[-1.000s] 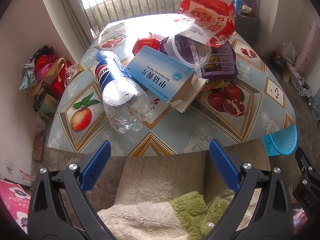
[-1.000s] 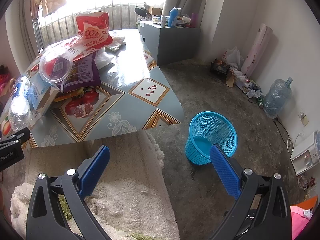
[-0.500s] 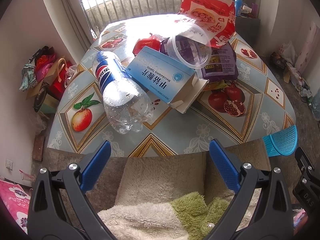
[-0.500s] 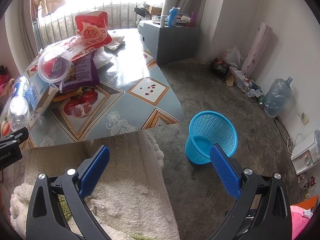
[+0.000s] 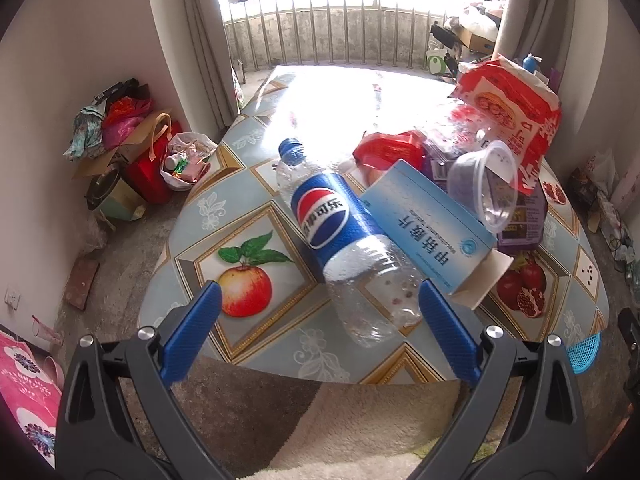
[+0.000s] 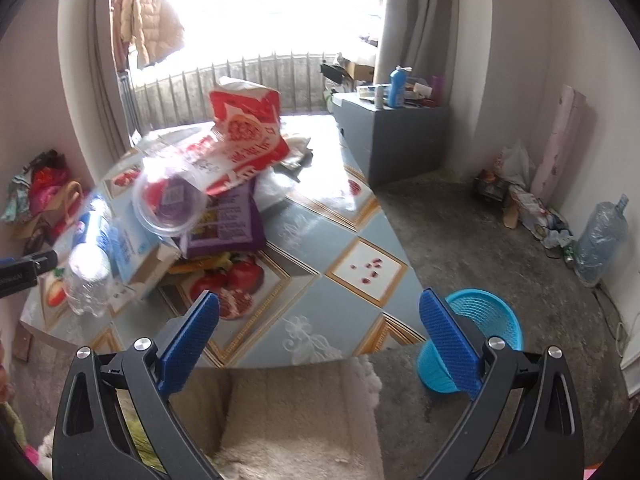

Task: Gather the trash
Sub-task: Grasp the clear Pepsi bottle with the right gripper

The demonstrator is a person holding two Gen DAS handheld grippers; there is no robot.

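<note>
Round table (image 5: 256, 200) with fruit-print cover, trash heaped on its right half. Blue basket (image 6: 480, 320) on the floor past the table's near right edge, just behind the right gripper (image 6: 320, 336). Red snack bag (image 5: 508, 108) topmost in the heap, over a purple bag (image 5: 524, 220); lettering on both too small to read. Blue carton (image 5: 424, 232) lying flat, flap open, Chinese characters and a line of small Latin print, not legible. Bottle (image 5: 344, 240) on its side, touching the carton's left edge, cap pointing away, base toward the left gripper (image 5: 320, 328); Pepsi globe and Chinese script on the blue label. Clear cup (image 5: 488, 196) tipped on the carton. Long axis of the bottle nearly in line with the left gripper, base between the fingertips; left plainly nearer. Both grippers spread wide, holding nothing. Probably bottle first.
</note>
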